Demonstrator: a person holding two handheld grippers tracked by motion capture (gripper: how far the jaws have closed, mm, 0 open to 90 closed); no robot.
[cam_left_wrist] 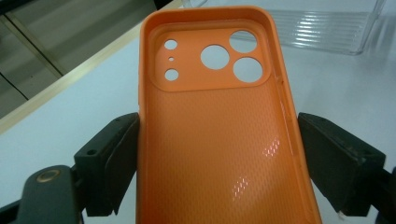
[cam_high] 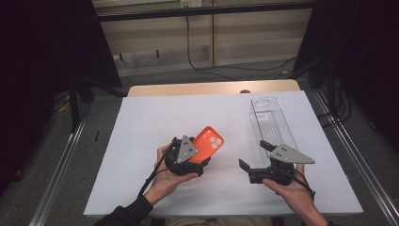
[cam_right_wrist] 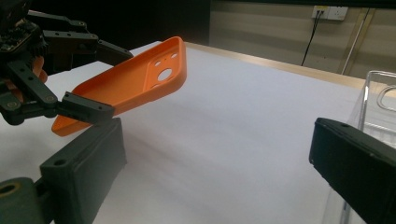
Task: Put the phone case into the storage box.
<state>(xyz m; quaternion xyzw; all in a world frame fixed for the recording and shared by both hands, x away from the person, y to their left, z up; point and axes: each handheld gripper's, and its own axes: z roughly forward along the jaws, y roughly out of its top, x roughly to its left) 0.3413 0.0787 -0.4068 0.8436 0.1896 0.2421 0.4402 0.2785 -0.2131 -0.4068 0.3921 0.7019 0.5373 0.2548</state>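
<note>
Clamped edge to edge in the left claw (cam_left_wrist: 219, 154), the orange phone case (cam_left_wrist: 217, 121) tilts upward; the right claw (cam_right_wrist: 215, 168) gapes open.

A white sheet (cam_high: 155, 141) covers the wooden table (cam_high: 214, 88), whose far edge shows bare. Grey carpet (cam_high: 160, 77) lies around it. Behind stands a beige wall (cam_high: 249, 28) with a socket (cam_high: 190, 3) (a black cable (cam_high: 197, 66) hangs from it and trails over the floor). Dark curtains (cam_high: 42, 56) flank both sides, and metal rails (cam_high: 59, 174) run along the floor.

Own jaws wide apart; left gripper (cam_right_wrist: 100, 81) grips orange case (cam_right_wrist: 126, 84) above table (cam_right_wrist: 243, 116).
</note>
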